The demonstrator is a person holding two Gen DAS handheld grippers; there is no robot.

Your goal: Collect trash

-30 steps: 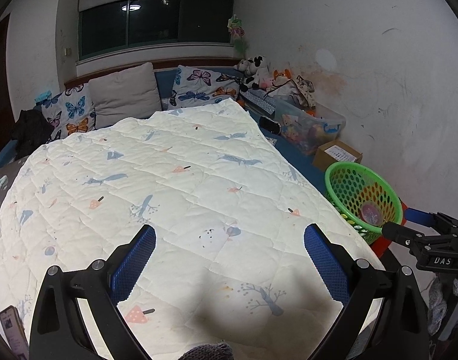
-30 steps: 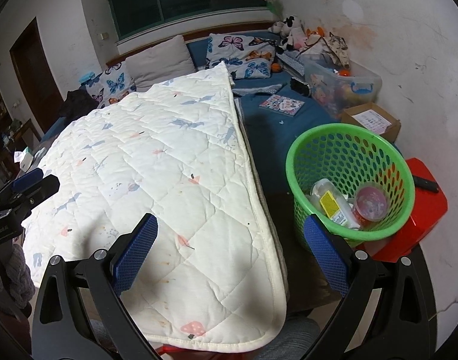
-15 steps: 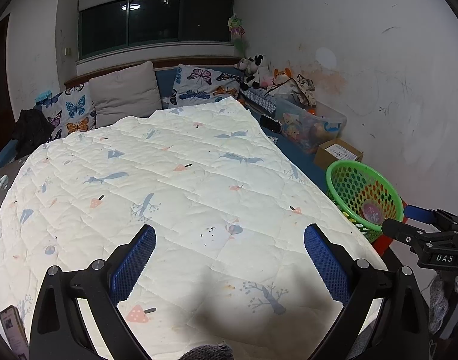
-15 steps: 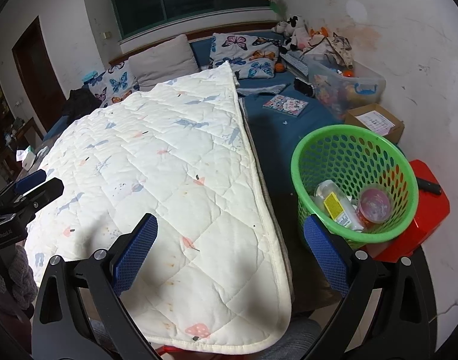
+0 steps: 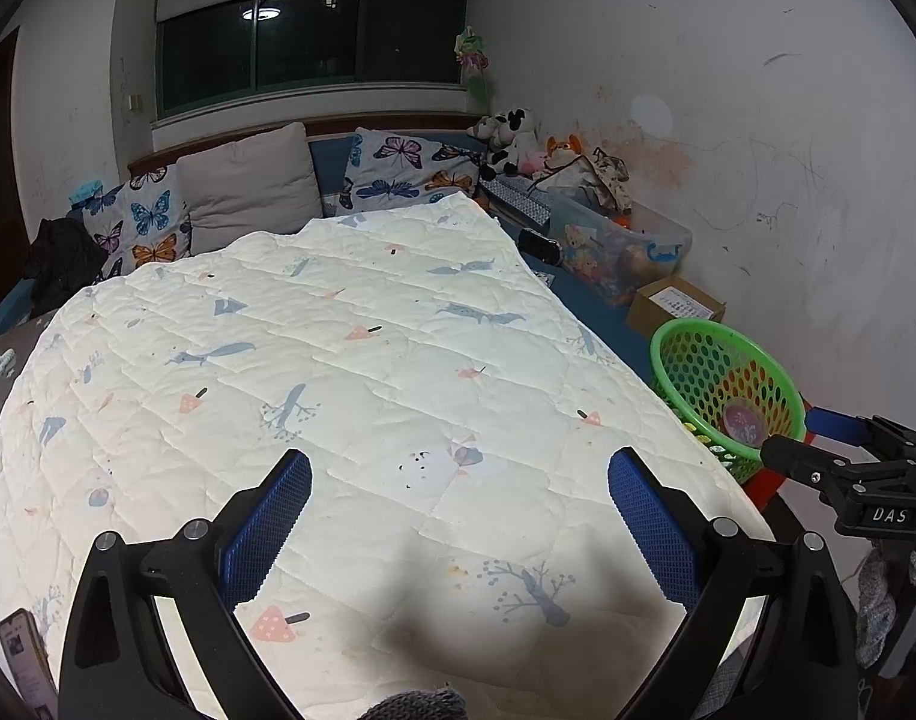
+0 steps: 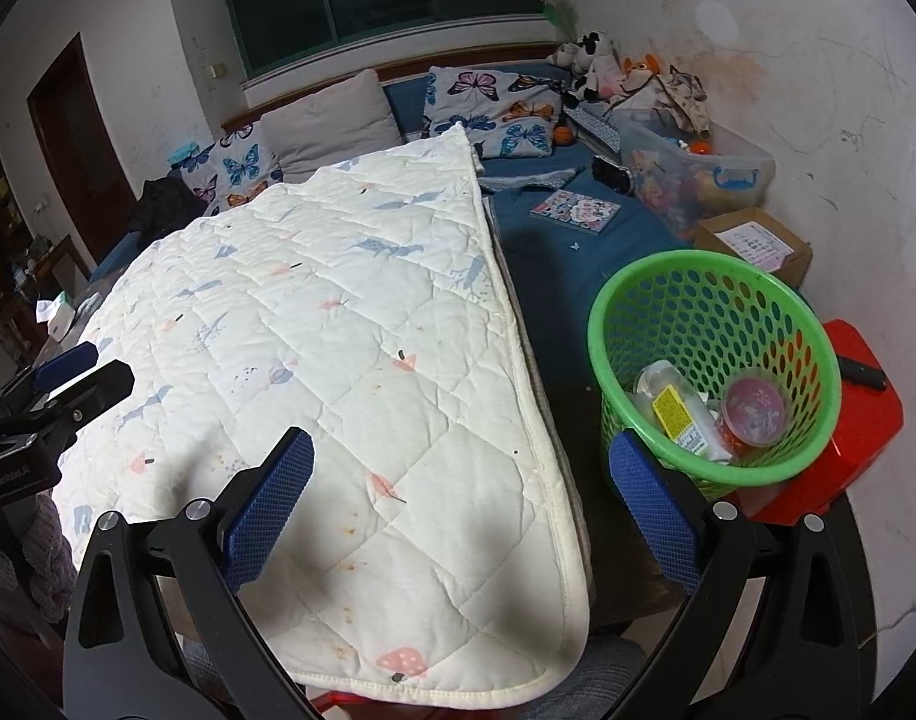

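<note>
quilt (image 5: 362,372): 1 | green basket (image 6: 698,312): 1 | butterfly pillows (image 5: 410,171): 2 | grey pillow (image 5: 248,186): 1 | cardboard box (image 6: 752,246): 1

I'm looking into a lived-in bedroom of a home. A bed (image 6: 578,252) with a blue sheet fills most of my view, covered by a cream quilted blanket (image 5: 338,372) printed with mushrooms and trees. Butterfly-print pillows (image 5: 410,171) and a plain grey pillow (image 5: 248,180) lean against the headboard under a dark window (image 5: 314,42) with a roller blind. Stuffed toys (image 6: 596,63) and a clear toy bin (image 6: 698,174) crowd the corner. The white wall (image 5: 788,150) is scribbled and stained, and a wooden door (image 6: 80,144) stands to the left.
</note>
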